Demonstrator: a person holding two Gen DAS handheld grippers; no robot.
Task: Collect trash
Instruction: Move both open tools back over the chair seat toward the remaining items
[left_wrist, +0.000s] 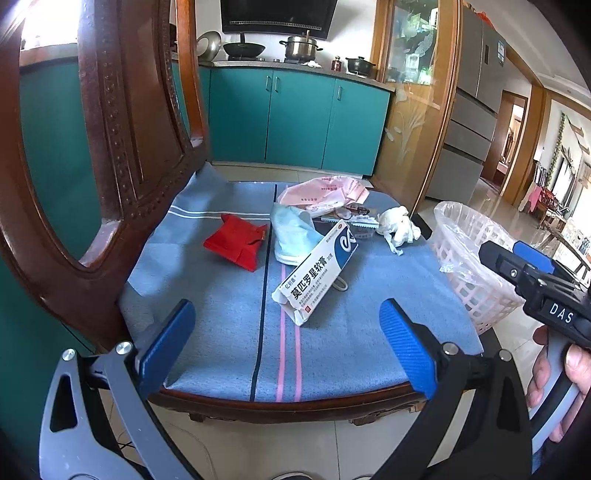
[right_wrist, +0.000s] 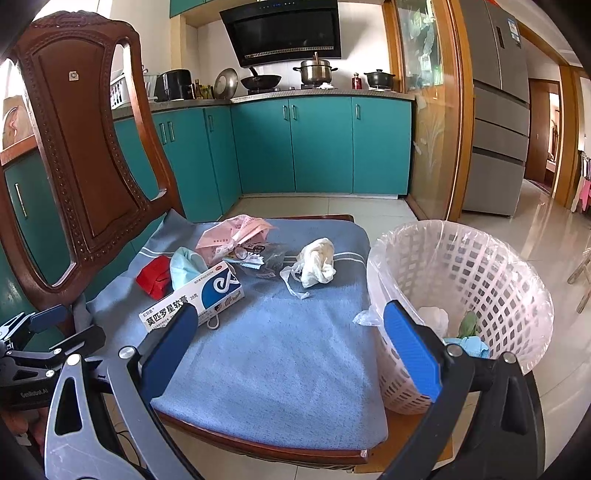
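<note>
Trash lies on the blue-towelled chair seat: a white-and-blue medicine box, a red packet, a light blue mask, a pink plastic bag, dark wrappers and a crumpled white tissue. A white lined basket stands at the seat's right, with some trash inside. My left gripper is open and empty before the box. My right gripper is open and empty over the seat's front.
The carved wooden chair back rises at the left. Teal kitchen cabinets and a stove with pots stand behind. A grey fridge is at the right. Tiled floor surrounds the chair.
</note>
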